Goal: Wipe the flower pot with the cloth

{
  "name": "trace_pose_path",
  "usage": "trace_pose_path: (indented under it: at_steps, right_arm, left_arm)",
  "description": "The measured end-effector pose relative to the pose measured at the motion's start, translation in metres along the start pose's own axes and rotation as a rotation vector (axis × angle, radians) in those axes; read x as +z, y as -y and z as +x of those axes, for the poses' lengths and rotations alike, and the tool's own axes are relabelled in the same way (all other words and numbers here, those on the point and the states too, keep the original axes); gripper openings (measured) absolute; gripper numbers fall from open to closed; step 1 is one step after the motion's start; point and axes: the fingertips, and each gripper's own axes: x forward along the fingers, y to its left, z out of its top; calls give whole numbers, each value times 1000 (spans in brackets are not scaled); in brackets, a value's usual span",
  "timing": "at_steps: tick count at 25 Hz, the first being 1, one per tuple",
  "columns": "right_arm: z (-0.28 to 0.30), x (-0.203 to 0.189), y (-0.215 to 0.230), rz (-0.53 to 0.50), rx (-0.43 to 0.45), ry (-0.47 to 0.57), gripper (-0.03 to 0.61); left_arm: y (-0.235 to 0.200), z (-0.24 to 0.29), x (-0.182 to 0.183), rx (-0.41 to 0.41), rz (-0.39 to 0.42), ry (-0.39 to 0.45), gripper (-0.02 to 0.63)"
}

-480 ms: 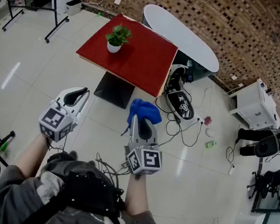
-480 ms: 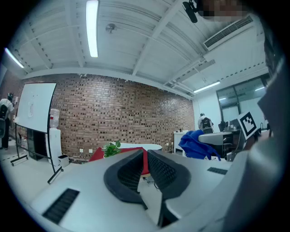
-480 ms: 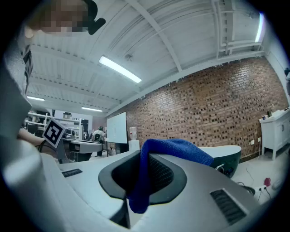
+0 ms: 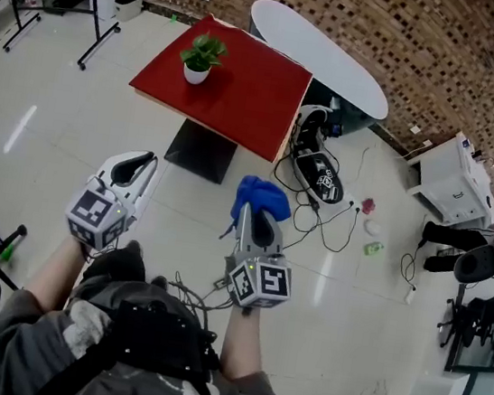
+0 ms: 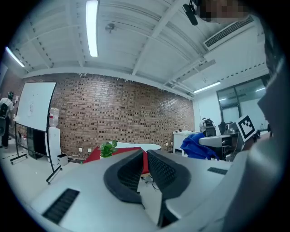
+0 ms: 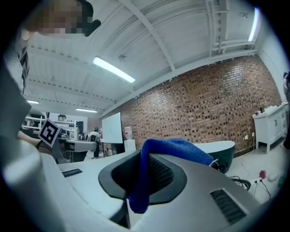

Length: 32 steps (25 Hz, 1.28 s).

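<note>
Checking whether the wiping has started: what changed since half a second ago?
Very little. In the head view the table and pot sit slightly higher and further left, and the person's shoe shows further forward. Unchanged: the right gripper stays shut on the cloth, the left gripper stays shut and empty, and both are short of the table.

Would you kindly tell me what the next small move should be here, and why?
Probably walk toward the red table and carry the right gripper forward to the flower pot. Its jaws are shut on the blue cloth, but the pot stands far ahead, seemingly out of reach.
</note>
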Motion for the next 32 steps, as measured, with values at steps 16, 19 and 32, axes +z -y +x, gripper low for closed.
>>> trace_pose_path:
  at_steps: [16,19,32]
  right_arm:
    - [143,-16,31,-74,-26,-5,60]
    - [196,-8,48,-75,-55,-4,60]
    - [402,8,89,-90,-116,-32,61]
  left_arm:
    - [-114,110,-17,2,-39,53,60]
    - [-152,152,-15,-7,-56,44,63]
    - [-311,290,-16,27,-46,35,140]
